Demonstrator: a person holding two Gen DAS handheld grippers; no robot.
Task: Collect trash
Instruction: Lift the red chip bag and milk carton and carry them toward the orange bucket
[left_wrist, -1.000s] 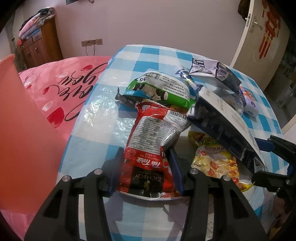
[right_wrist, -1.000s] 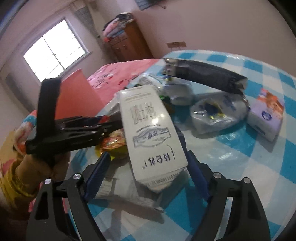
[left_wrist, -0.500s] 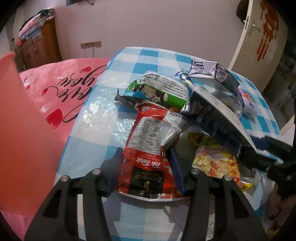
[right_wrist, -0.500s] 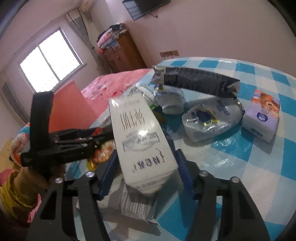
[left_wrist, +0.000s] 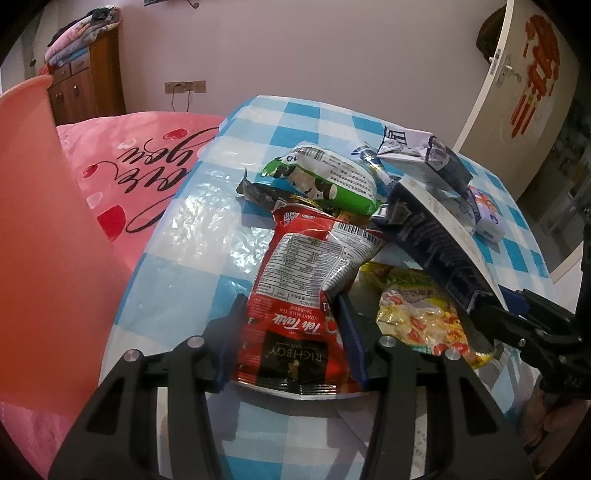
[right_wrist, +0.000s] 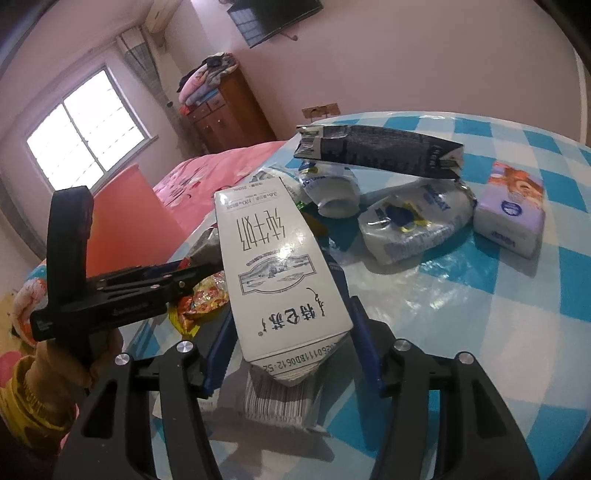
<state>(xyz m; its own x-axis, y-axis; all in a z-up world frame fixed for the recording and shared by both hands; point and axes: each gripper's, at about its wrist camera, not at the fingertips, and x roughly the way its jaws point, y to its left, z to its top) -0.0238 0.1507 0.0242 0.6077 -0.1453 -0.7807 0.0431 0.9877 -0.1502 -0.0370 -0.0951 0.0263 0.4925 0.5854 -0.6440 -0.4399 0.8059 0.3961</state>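
— Where do your tongs stand, and on what?

— My left gripper (left_wrist: 291, 332) has the red milk-tea pouch (left_wrist: 306, 280) between its blue pads, which are closing in on the pouch's lower end. The rest of it fans out ahead of the fingertips over the checked tablecloth (left_wrist: 192, 258). My right gripper (right_wrist: 291, 332) has the white milk carton (right_wrist: 273, 266) between its fingers, gable end toward me, and its jaws are closing on the carton's sides.

— How will they handle?

— The pouch looks light, crinkly and slick; I judge it will fold and slip unless I pinch flat across the sealed edge. The carton is stiffer (empty, I guess, so its walls may dent), so I would take it on the side panels just ahead of the gable fold.

— And what else lies about?

— Beyond the pouch a green wrapper (left_wrist: 325, 177); right of my left fingers a yellow noodle packet (left_wrist: 417, 314). Far left, an orange bin (left_wrist: 40, 236).
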